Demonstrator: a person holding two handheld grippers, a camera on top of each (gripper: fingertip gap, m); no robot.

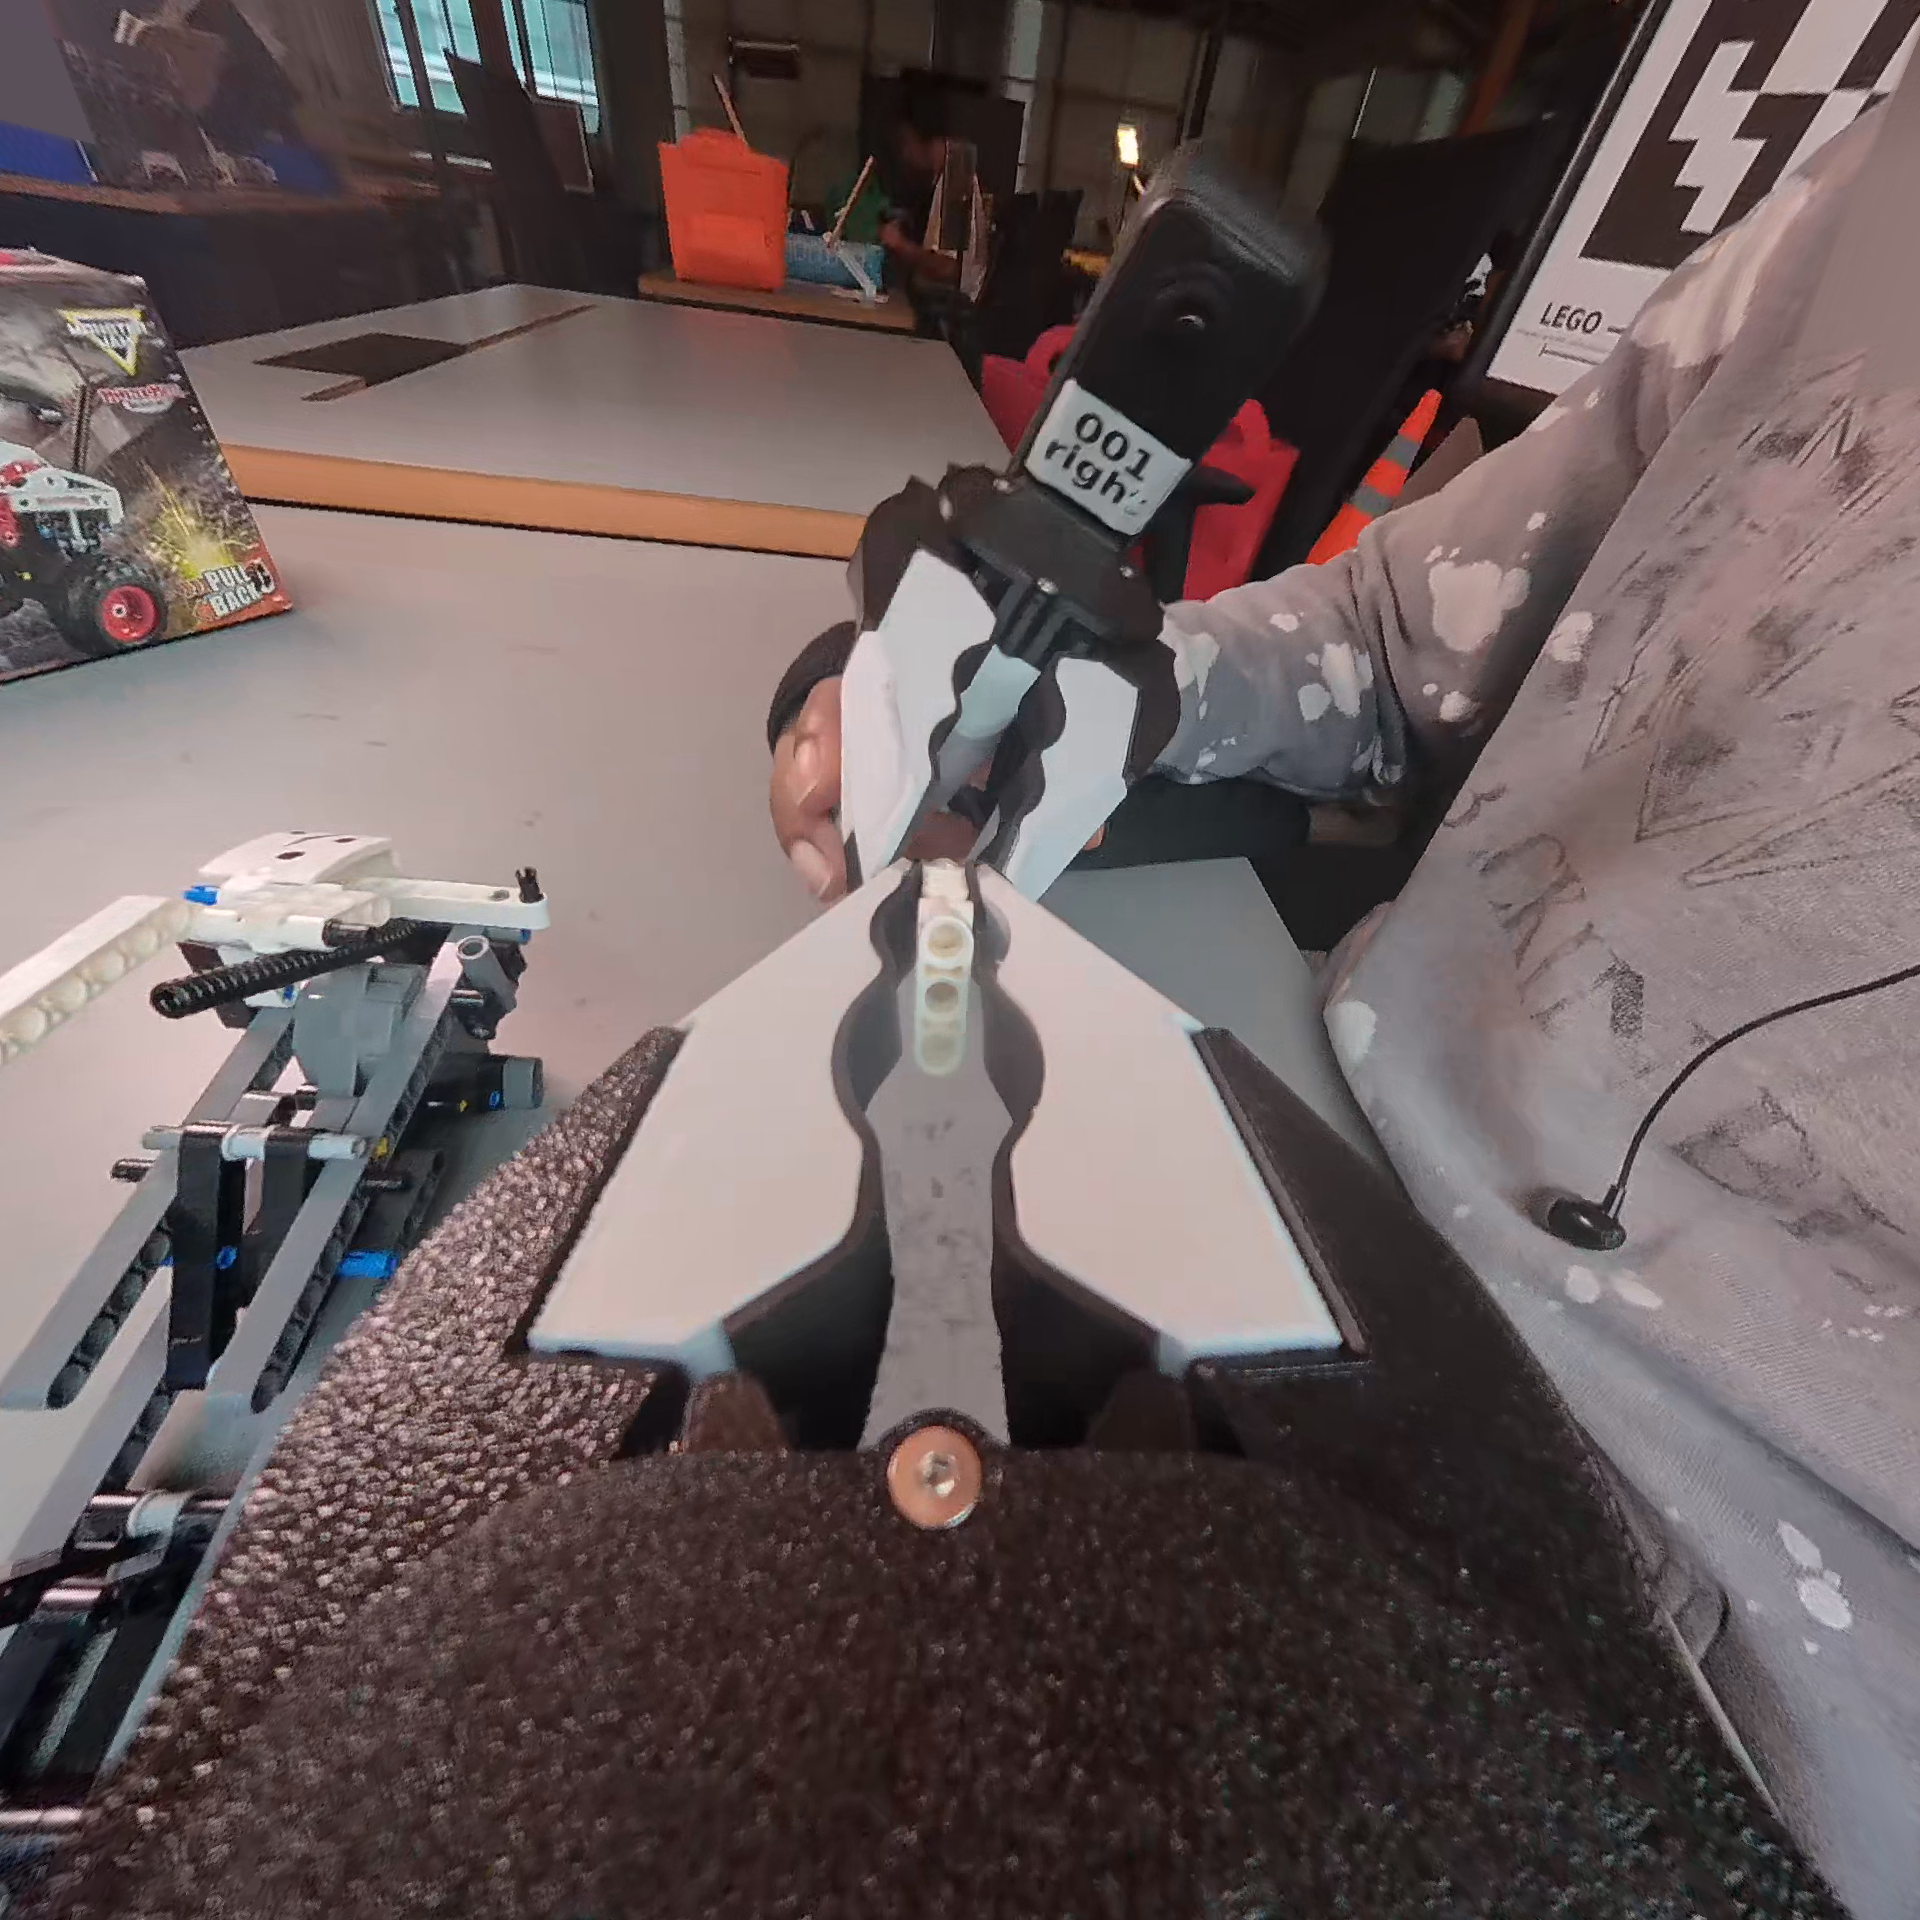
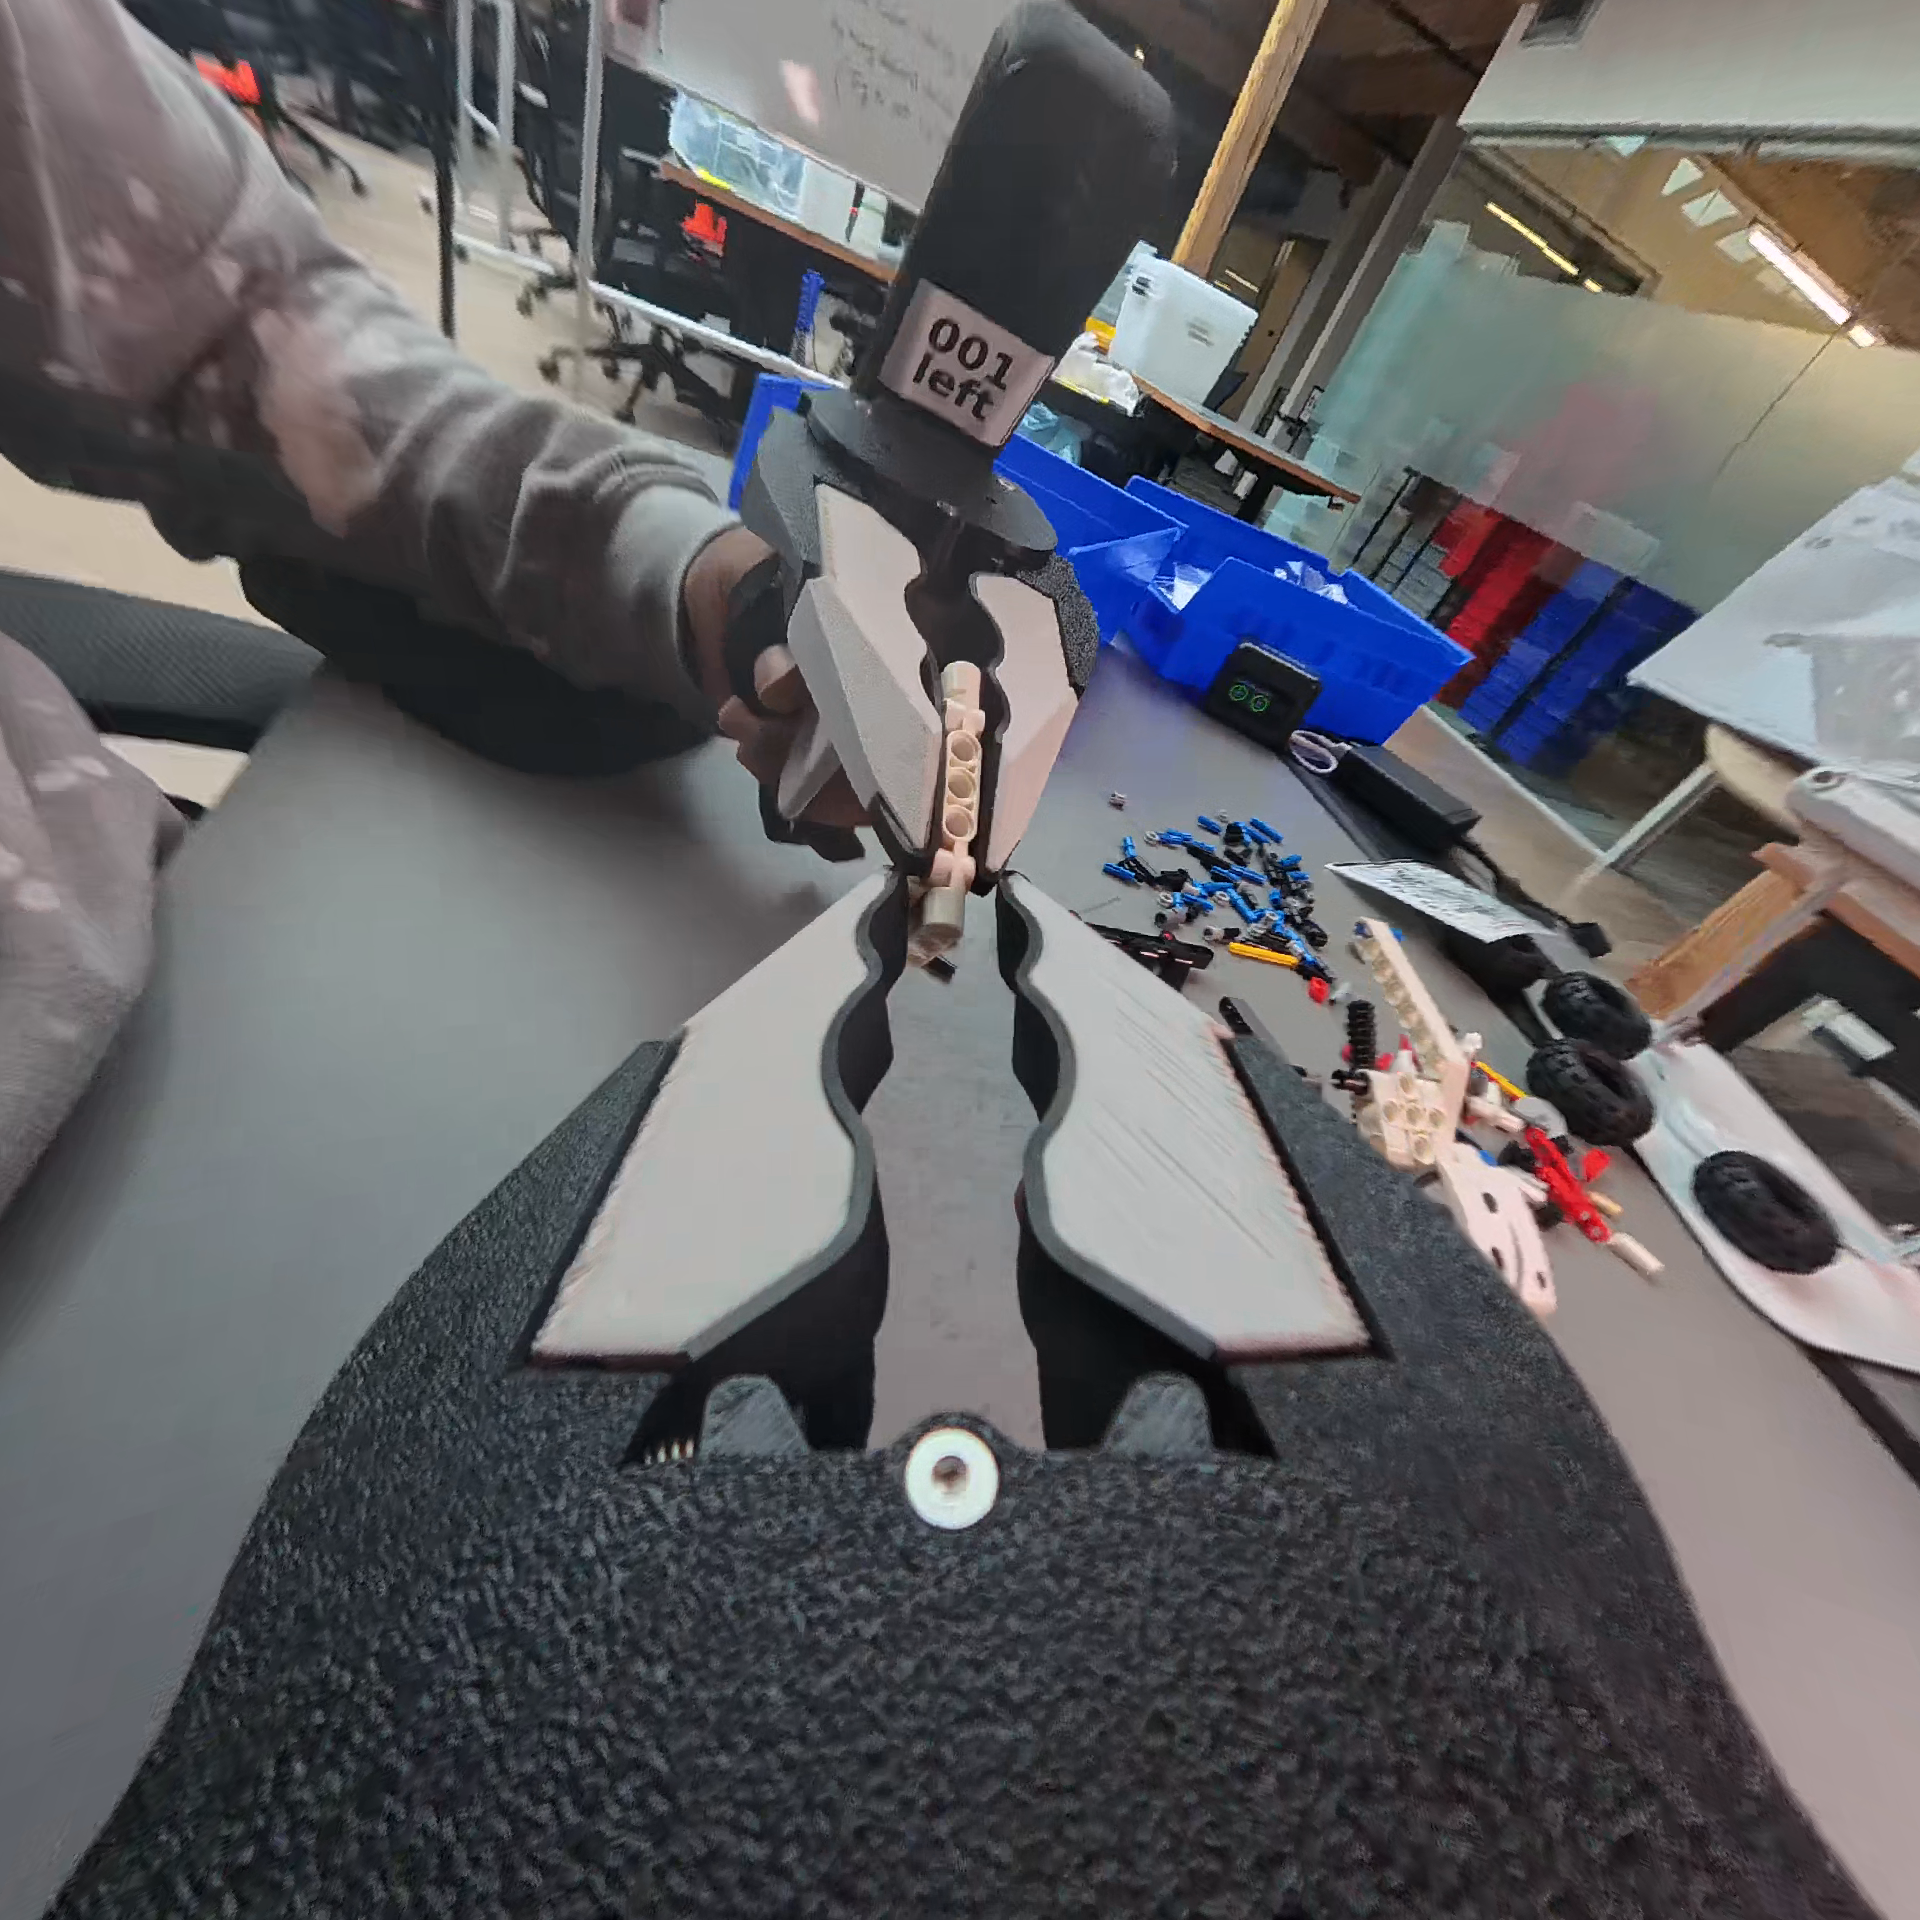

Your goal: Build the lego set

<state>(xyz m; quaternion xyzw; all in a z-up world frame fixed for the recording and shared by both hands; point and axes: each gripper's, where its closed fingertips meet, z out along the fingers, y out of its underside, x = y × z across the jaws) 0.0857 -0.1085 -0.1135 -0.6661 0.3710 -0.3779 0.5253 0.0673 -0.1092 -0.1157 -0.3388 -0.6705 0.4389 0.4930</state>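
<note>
- The left gripper is clamping a white beam with holes between its fingers, lengthwise along them, so one end is sticking out past the tips — a hold that, I judge, is leaving that end free for joining.
- The right gripper is meeting it tip to tip; its fingers are standing slightly apart around a small tan connector at the beam's free end. Whether they are actually pinching the connector I cannot tell, since a gap is showing on both sides.
- Both tools are hovering above the grey table, well clear of the surface, probably so the small joint can be worked in the air.
- The person's right hand is wrapping the right tool's handle, sleeve angling in from the side; the left hand is gripping the other handle likewise, with the two tools pointing at each other.
- The half-built chassis is resting on the table beside the left gripper.
- Loose pins, black tyres and a white sub-assembly are lying to the right — waiting their turn.
</note>
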